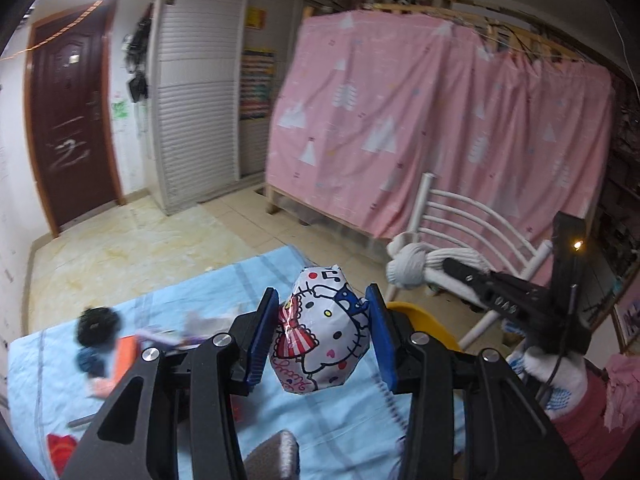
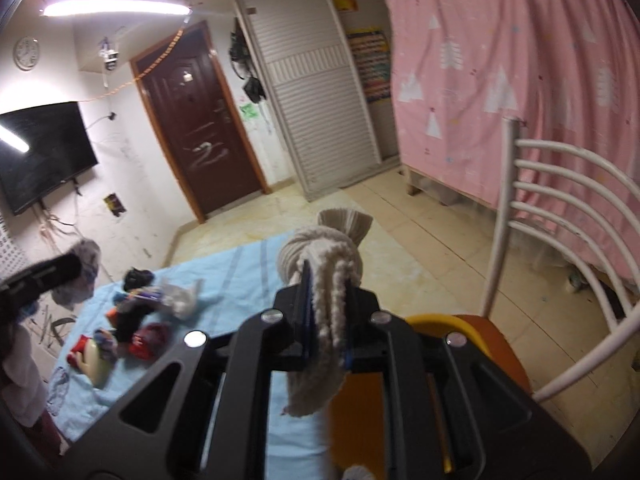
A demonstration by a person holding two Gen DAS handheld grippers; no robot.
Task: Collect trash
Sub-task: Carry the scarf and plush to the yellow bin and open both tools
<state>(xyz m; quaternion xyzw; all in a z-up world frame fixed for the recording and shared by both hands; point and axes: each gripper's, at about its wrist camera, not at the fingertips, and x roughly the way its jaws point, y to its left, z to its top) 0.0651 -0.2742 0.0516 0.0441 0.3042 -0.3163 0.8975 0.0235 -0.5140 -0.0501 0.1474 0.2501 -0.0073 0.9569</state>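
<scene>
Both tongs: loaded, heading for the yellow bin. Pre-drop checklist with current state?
1. Left tongs grip on the cartoon-print wrapper: ok, blue pads press both sides.
2. Right tongs grip on the knotted white cloth: ok, clamped shut on it.
3. Cloth tail clear of snags: cannot tell, the loose end hangs below the pads.
4. Yellow bin in sight: ok, its rim shows behind the right tongs, by the white chair.
5. Bin opening unobstructed: cannot tell, tongs hide it.
6. Trash left on the blue cloth: not ok, several items remain.
</scene>
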